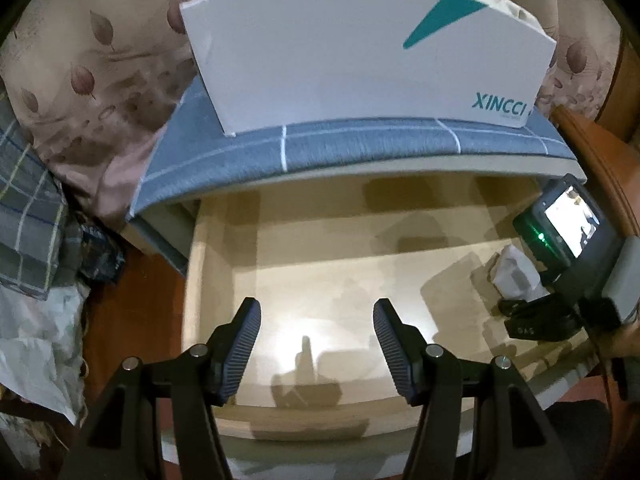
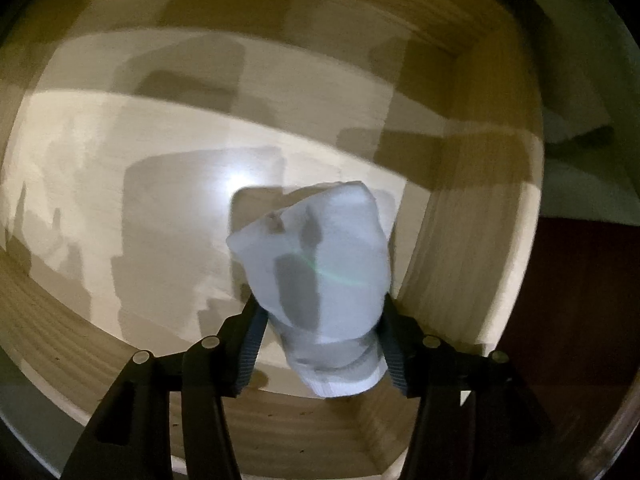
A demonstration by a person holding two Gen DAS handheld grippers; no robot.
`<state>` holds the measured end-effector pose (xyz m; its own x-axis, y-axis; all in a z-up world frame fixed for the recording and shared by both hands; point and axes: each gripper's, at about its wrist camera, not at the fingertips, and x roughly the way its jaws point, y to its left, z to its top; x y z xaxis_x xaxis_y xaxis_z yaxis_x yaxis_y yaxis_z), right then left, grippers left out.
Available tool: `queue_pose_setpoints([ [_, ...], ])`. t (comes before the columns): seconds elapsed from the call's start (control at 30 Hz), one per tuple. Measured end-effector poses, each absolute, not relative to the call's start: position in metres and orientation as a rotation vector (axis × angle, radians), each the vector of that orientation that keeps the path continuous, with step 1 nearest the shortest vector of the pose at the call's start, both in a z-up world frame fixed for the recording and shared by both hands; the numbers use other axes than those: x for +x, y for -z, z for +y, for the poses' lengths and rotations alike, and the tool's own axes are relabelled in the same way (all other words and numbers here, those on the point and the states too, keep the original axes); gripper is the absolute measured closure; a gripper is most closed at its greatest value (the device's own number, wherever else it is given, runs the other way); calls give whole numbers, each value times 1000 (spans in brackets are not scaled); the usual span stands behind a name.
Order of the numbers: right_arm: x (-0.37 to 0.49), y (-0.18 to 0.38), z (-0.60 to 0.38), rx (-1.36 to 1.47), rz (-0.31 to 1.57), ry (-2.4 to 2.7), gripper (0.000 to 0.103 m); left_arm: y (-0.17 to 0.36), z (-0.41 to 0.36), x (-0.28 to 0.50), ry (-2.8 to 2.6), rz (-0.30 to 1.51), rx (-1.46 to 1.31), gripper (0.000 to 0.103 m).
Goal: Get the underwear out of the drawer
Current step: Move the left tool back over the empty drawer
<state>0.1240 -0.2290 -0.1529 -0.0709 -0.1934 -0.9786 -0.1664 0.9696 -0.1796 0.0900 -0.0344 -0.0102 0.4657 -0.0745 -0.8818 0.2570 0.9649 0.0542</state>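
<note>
The light wooden drawer (image 1: 216,264) stands pulled out, its floor bare under my left gripper (image 1: 317,320), which hangs open with nothing between its fingers. A bundle of white underwear (image 2: 320,272) sits near the drawer's right wall (image 2: 460,248). My right gripper (image 2: 320,320) points down over it, and both pads touch the sides of the cloth. In the left wrist view the same white bundle (image 1: 514,276) shows at the drawer's right side, below the right gripper's camera unit (image 1: 568,232). The lower end of the bundle is hidden between the fingers.
A white box marked XINCCI (image 1: 360,60) stands on the cabinet top, which is covered by blue cloth with white grid lines (image 1: 352,144). Leaf-print bedding (image 1: 92,72) and a plaid cloth (image 1: 28,208) lie to the left. Brown wood (image 1: 608,168) borders the right.
</note>
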Motion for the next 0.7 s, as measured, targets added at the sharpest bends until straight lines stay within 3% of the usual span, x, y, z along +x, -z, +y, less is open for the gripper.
queue_pose_setpoints([
  [0.3,127,146,-230,-253,1590,4,65,22,-13,94,133,1103,61,43],
  [0.7,111,100,-224,-114,1341,-69,66,26,12,98,38,1119,-59,43],
])
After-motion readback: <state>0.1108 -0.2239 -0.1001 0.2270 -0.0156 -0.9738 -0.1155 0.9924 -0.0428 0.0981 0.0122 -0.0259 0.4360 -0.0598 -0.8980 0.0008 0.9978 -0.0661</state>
